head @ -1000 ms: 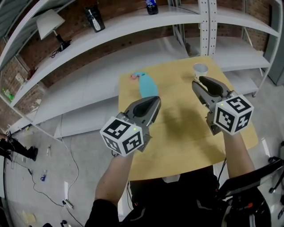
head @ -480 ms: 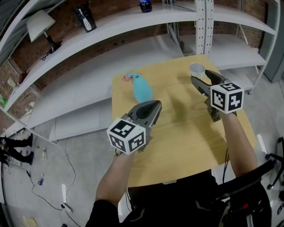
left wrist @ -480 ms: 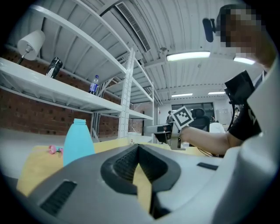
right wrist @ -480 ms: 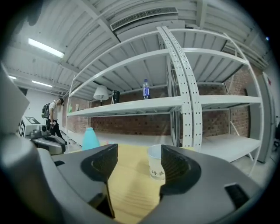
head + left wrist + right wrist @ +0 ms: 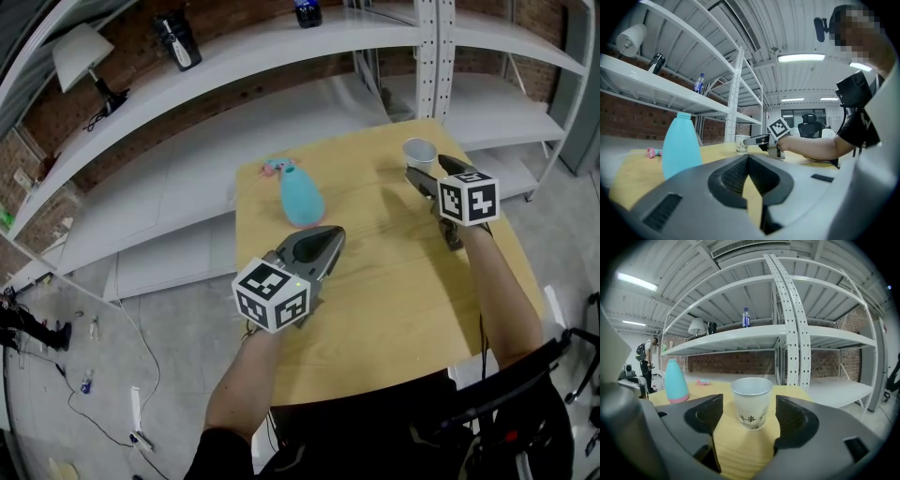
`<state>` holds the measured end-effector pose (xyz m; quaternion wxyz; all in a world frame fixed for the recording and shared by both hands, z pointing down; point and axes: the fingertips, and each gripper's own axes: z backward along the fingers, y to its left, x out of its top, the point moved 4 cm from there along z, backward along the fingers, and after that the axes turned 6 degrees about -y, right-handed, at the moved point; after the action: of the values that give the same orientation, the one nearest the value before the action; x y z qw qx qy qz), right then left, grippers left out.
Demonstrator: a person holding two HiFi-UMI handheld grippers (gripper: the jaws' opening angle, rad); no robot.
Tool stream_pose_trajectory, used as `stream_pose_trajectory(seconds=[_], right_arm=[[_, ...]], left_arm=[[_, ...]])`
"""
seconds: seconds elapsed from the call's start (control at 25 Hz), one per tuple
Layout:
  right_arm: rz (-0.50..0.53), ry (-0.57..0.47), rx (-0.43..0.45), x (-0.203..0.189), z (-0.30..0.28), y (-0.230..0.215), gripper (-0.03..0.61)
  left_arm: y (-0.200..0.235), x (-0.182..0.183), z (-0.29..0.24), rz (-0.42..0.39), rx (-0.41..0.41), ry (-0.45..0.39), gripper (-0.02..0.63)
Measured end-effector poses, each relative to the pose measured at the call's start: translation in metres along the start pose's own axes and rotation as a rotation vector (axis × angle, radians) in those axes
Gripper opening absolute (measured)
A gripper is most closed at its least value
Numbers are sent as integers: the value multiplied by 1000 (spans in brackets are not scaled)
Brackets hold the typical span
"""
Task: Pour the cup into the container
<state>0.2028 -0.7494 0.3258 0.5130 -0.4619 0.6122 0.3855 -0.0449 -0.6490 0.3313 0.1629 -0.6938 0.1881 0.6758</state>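
The cup point(image 5: 419, 150) stands upright near the table's point(image 5: 394, 281) far right corner. The right gripper point(image 5: 427, 169), jaws opening, frames it untouched. Advance until the pads flank mid-wall, then close gently. The left gripper point(image 5: 330, 236) is pressed together, empty, near the blue container point(image 5: 300, 195).

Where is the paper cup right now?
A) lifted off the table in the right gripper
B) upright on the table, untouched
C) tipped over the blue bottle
B: the paper cup stands upright on the table, framed by the opening fingers of the right gripper, neither touching it.
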Motion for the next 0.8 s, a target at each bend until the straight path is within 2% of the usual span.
stream_pose_trajectory(seconds=[0.4, 0.8], right_arm=[[-9, 24, 14, -6, -26, -2, 331], [-61, 42, 3, -8, -33, -3, 314]], left_arm=[[-4, -2, -2, -24, -53, 11, -8], [-2, -2, 6, -26, -75, 9, -8]])
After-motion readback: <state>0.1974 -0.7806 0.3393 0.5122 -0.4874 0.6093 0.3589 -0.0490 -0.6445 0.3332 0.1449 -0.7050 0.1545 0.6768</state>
